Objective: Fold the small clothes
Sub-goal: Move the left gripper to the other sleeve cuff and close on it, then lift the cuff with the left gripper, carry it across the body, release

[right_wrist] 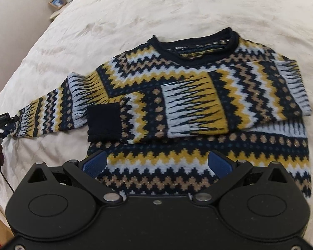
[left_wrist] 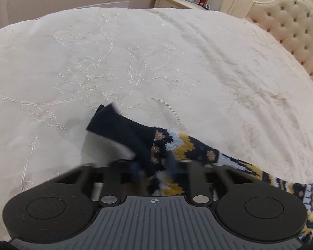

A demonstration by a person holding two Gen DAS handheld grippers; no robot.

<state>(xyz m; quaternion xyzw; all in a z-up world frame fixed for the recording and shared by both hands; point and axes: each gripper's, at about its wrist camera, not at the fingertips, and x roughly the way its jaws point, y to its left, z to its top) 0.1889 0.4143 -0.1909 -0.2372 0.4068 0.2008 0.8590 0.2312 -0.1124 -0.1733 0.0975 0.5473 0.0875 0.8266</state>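
Right wrist view is showing the sweater [right_wrist: 198,95] lying flat on the bed [right_wrist: 135,10], neckline toward the far side. One sleeve [right_wrist: 156,112] is lying folded across the sweater's chest, its dark cuff [right_wrist: 104,123] resting near the sweater's left edge in this view. The other sleeve [right_wrist: 50,112] is stretching out to the left of the sweater body, and its end is meeting the left claw [right_wrist: 5,119] at the frame edge. The right claw [right_wrist: 156,162] is hovering over the sweater's lower hem with its jaws standing wide and nothing between them.

Left wrist view is showing the left claw [left_wrist: 154,168] with jaws drawn together on the outstretched sleeve [left_wrist: 177,152]; the fingers are blurred, so the exact pinch point is probably just behind the navy cuff [left_wrist: 119,127], which is sticking out beyond the claw above the bed [left_wrist: 156,62].
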